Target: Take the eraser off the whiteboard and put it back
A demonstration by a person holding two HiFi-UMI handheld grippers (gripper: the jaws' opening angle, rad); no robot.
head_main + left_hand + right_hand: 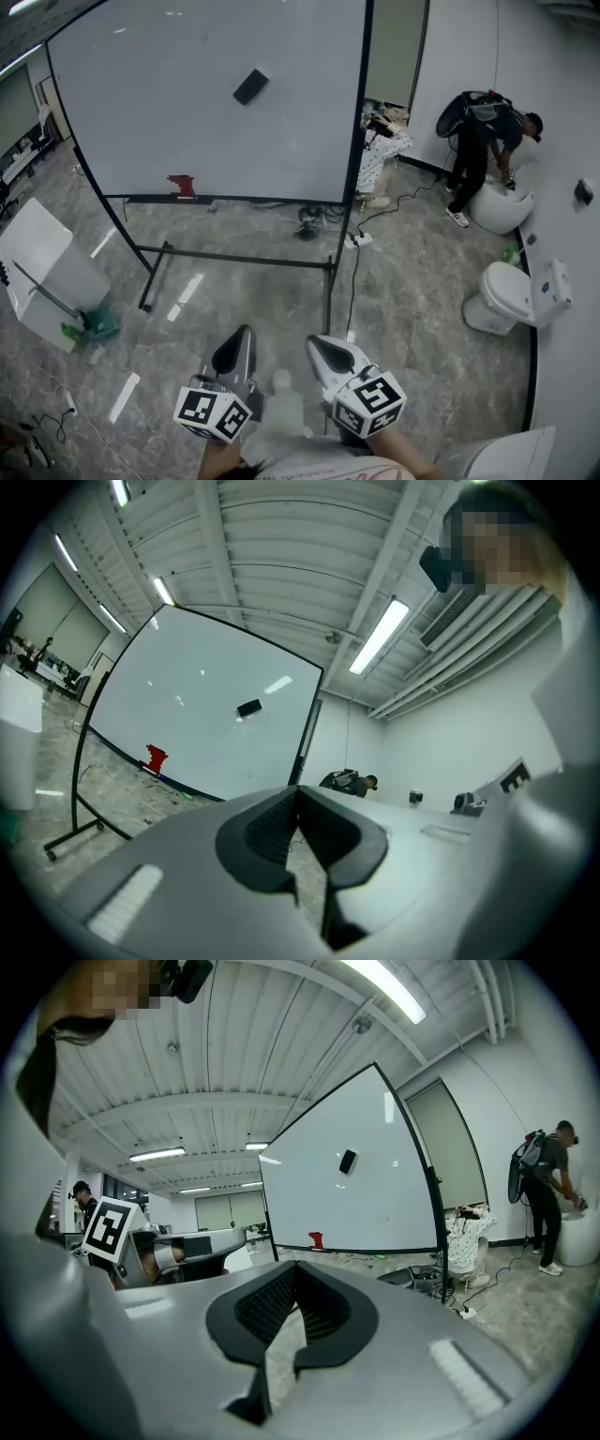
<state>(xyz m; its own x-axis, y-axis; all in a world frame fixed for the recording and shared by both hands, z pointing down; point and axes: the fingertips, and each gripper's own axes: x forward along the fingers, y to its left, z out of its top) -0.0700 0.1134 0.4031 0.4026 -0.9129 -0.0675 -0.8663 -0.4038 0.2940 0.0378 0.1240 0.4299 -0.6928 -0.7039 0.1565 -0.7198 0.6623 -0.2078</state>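
A black eraser (251,86) clings to the upper middle of the big whiteboard (169,112), which stands on a black frame well ahead of me. In the left gripper view the eraser (248,708) is small and far off, and the right gripper view shows the eraser (348,1161) at the same distance. My left gripper (236,349) and right gripper (326,352) sit side by side low in the head view, far short of the board. Both are shut with nothing between the jaws. The left gripper (298,794) and right gripper (293,1272) point roughly level towards the board.
A red object (182,186) rests on the board's bottom tray. The stand's black legs (234,258) and floor cables (361,239) lie between me and the board. A person (483,141) bends over white toilets (506,295) at the right wall. A white box (42,272) stands left.
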